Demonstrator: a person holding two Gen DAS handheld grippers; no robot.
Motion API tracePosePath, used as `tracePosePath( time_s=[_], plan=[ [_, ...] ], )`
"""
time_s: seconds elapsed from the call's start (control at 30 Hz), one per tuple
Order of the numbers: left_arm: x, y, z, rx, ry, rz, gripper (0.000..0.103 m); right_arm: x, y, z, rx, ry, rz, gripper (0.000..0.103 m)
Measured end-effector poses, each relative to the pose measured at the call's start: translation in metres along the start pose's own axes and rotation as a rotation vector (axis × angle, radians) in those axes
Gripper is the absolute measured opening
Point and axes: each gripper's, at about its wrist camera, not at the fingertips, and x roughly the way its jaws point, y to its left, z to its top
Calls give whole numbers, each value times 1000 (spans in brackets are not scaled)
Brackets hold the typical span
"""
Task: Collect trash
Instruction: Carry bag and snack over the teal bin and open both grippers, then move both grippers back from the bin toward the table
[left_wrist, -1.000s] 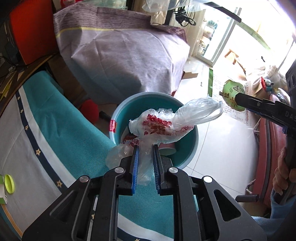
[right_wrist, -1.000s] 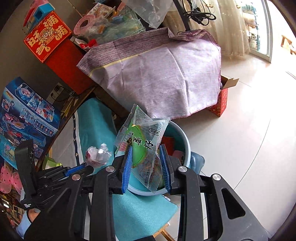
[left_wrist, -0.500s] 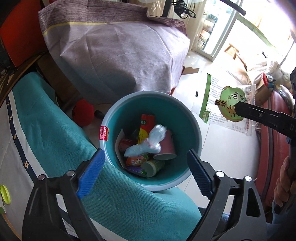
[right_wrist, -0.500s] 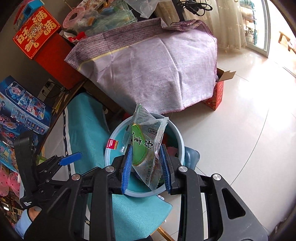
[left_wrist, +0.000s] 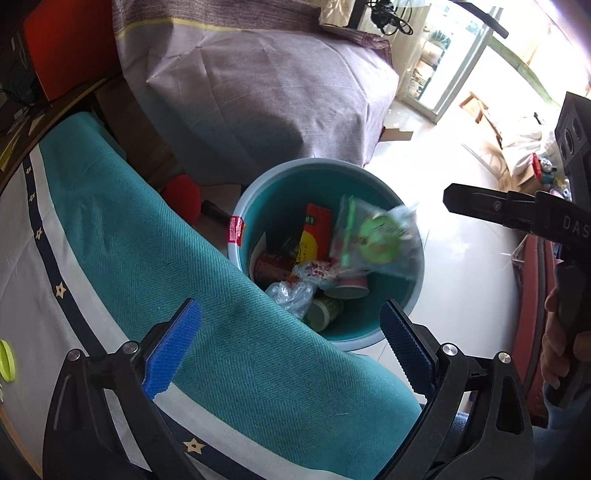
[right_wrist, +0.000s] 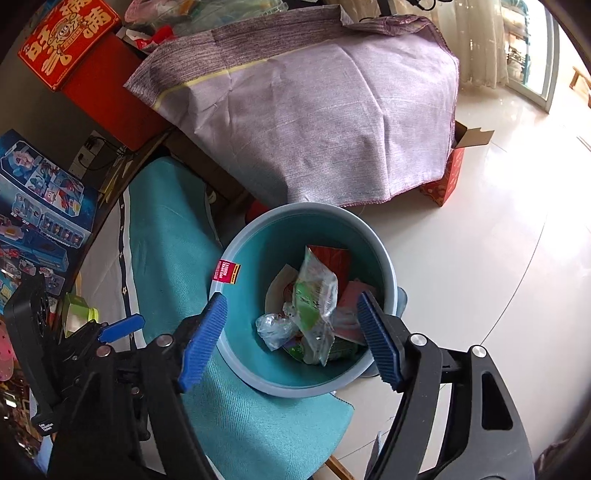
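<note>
A light blue bin (left_wrist: 258, 184) (right_wrist: 295, 210) stands on the floor beside the table and holds cups and wrappers. My left gripper (left_wrist: 291, 347) hangs above its near rim, jaws still opening and very wide, nothing between them. A clear plastic bag (left_wrist: 295, 291) lies inside the bin. My right gripper (right_wrist: 291, 339) is over the bin with its jaws opening. A green snack packet (right_wrist: 314, 306) (left_wrist: 376, 240), blurred, is falling free below them onto the trash. One black right finger (left_wrist: 480, 208) shows in the left wrist view.
A teal and white tablecloth (left_wrist: 184, 258) hangs over the table edge beside the bin. A purple cloth (right_wrist: 314, 110) covers furniture behind it. A red ball (left_wrist: 183, 195), a red carton (right_wrist: 447, 177) and a toy box (right_wrist: 37, 206) lie around. White floor tiles (right_wrist: 480, 277) spread right.
The left jaws opened and the clear bag dropped into the bin. The right jaws then opened and the green packet fell from them. Both grippers sank toward the bin.
</note>
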Motion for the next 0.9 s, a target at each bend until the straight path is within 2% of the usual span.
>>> tracePosePath(
  time_s=[0.07, 0.27, 0.4, 0.57, 0.9],
  plan=[
    [1, 3, -3, -9, 5, -5, 97, 5, -1, -2, 19, 26, -16, 78],
    [0, 11, -9, -40, 7, -17, 97, 14, -1, -7, 15, 74, -87, 78],
    [-5, 17, -14, -57, -1, -15, 97, 15, 8, -10, 1, 79, -93, 78],
    [-19, 31, -25, -89, -16, 2, 97, 18, 35, -11, -51, 92, -80, 78],
    [-53, 89, -61, -216, -59, 32, 98, 35, 117, -31, -204, 127, -39, 83]
  ],
)
